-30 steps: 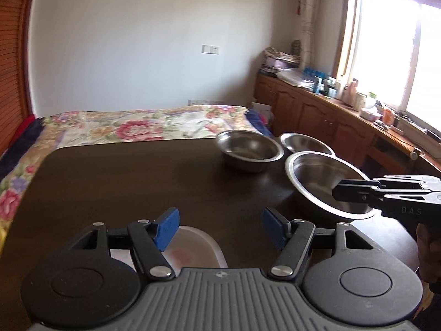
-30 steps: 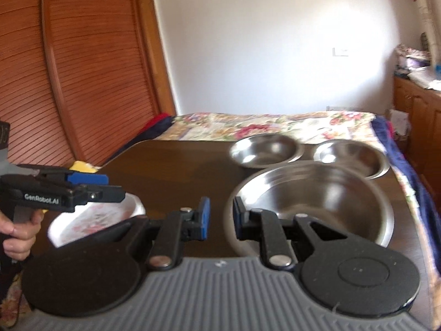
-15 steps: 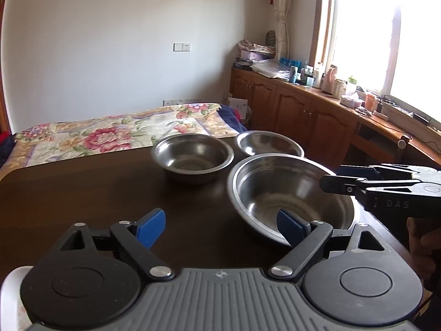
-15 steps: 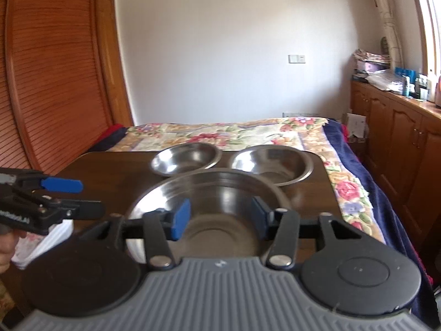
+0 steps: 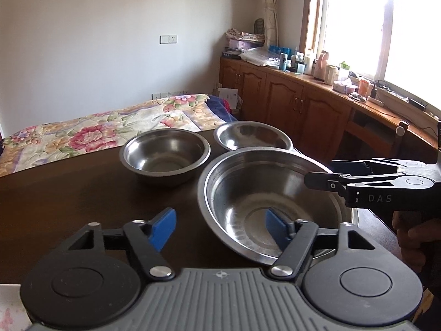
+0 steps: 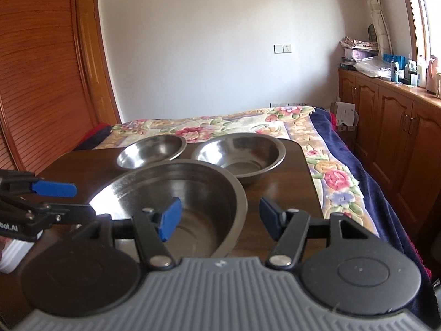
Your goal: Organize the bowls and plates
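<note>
A large steel bowl (image 5: 248, 193) (image 6: 193, 190) sits near the front of the dark table (image 5: 69, 193). Two smaller steel bowls (image 5: 165, 157) (image 5: 252, 136) stand side by side behind it, also seen in the right wrist view as smaller bowls (image 6: 151, 154) (image 6: 239, 154). My left gripper (image 5: 220, 230) is open, its right finger inside the large bowl and its left finger outside the near-left rim. My right gripper (image 6: 219, 218) is open across the bowl's right rim. Neither holds anything. Each gripper shows from the side in the other's view: right gripper (image 5: 325, 172), left gripper (image 6: 60, 198).
A white floral plate (image 5: 11, 309) (image 6: 8, 251) lies at the table's near-left corner. Beyond the table is a bed with a floral cover (image 5: 110, 127). Wooden cabinets (image 5: 303, 110) with clutter on top run along the right, under a window.
My left gripper has swung right, from above the white plate to the large bowl's rim. My right gripper went from nearly shut to wide open and shifted right across the bowl.
</note>
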The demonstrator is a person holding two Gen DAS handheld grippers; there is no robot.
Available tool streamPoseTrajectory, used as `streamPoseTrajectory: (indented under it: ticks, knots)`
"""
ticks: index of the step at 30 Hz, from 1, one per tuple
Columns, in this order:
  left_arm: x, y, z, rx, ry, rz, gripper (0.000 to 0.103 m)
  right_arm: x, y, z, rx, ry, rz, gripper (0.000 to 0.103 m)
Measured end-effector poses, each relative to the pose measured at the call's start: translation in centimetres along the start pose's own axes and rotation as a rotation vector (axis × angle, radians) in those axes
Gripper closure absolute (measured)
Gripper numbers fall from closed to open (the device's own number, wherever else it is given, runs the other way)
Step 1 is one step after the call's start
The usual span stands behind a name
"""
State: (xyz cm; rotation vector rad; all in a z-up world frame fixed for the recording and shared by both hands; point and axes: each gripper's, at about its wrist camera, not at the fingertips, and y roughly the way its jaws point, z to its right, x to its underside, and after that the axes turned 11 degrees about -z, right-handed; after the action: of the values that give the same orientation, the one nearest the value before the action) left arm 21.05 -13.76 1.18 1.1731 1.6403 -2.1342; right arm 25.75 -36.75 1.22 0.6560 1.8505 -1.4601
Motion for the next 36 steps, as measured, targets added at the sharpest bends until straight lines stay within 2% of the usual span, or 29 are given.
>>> streamPoseTrajectory:
  ticks: [3, 8, 15, 27, 36]
  knots:
    - [-0.1, 0.7, 0.2, 0.001, -0.007, -0.012, 0.045, 0.1, 0.1, 0.2, -0.014, 0.003, -0.008, 0.039]
    - [-0.2, 1.5, 0.3, 0.003, -0.025, -0.031, 0.053, 0.0, 0.4, 0.4, -0.032, -0.001, -0.019, 0.040]
    - [-0.1, 1.7, 0.1, 0.003, -0.045, -0.038, 0.062, 0.1, 0.7, 0.6, -0.051, 0.005, -0.035, 0.051]
    - [0.1, 1.8, 0.0, 0.012, -0.056, -0.042, 0.064, 0.6, 0.7, 1.3, -0.074, 0.054, -0.038, 0.073]
    - [0.4, 1.3, -0.1, 0.016, -0.057, -0.035, 0.065, 1.1, 0.2, 1.0, -0.079, 0.067, -0.029, 0.077]
